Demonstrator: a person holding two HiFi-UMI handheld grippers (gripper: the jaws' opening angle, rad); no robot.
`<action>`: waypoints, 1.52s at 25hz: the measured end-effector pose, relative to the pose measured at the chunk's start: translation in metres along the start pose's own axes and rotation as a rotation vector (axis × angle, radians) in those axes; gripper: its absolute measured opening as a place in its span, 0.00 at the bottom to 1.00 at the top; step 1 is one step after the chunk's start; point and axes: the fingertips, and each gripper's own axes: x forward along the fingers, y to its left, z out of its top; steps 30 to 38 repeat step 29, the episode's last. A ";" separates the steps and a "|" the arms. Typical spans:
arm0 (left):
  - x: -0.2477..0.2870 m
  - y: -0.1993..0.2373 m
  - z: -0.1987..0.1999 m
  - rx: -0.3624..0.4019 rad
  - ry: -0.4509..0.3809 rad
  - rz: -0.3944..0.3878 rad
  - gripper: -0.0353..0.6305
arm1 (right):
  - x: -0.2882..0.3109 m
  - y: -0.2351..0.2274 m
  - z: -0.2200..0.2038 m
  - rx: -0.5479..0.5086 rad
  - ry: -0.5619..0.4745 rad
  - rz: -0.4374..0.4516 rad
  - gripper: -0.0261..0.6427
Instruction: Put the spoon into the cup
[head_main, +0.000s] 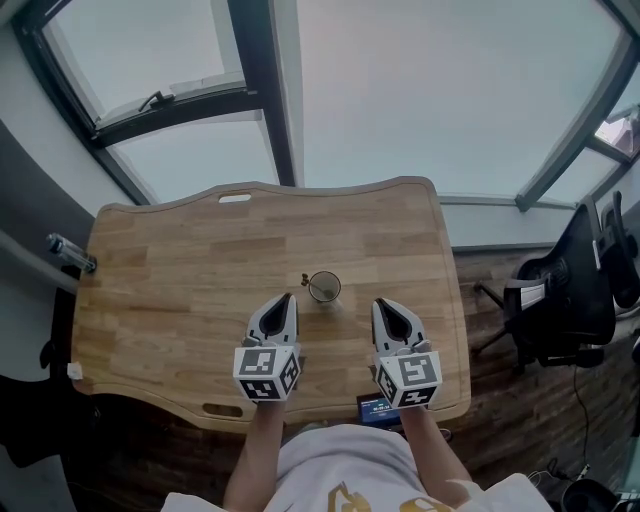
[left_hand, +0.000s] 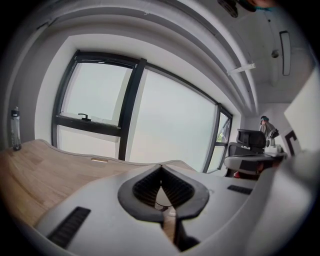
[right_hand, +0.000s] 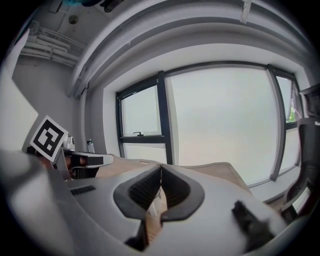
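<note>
A small round cup (head_main: 324, 288) stands on the wooden table (head_main: 170, 300), just ahead of both grippers. A thin dark spoon handle (head_main: 305, 279) sticks out past the cup's left rim; its bowl is hidden. My left gripper (head_main: 290, 298) is near the cup's left side, shut with nothing in it. My right gripper (head_main: 380, 303) is right of the cup, also shut and holding nothing. In the left gripper view the jaws (left_hand: 161, 169) meet at the tips, and the cup (left_hand: 161, 199) shows through the gap below them. In the right gripper view the jaws (right_hand: 161, 167) also meet at the tips.
A bottle (head_main: 70, 253) lies at the table's left edge. A black office chair (head_main: 565, 295) stands to the right of the table. A small blue device (head_main: 378, 408) sits at the front edge by my right arm. Large windows lie beyond the table.
</note>
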 end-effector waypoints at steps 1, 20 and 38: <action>-0.002 -0.001 0.000 0.002 -0.002 -0.001 0.07 | -0.003 0.000 -0.001 -0.007 0.002 -0.006 0.08; -0.009 -0.013 -0.002 0.010 -0.004 -0.025 0.07 | -0.023 -0.008 -0.006 -0.030 -0.002 -0.059 0.08; -0.002 -0.009 -0.003 0.000 -0.002 -0.022 0.07 | -0.015 -0.012 -0.007 -0.030 0.005 -0.063 0.08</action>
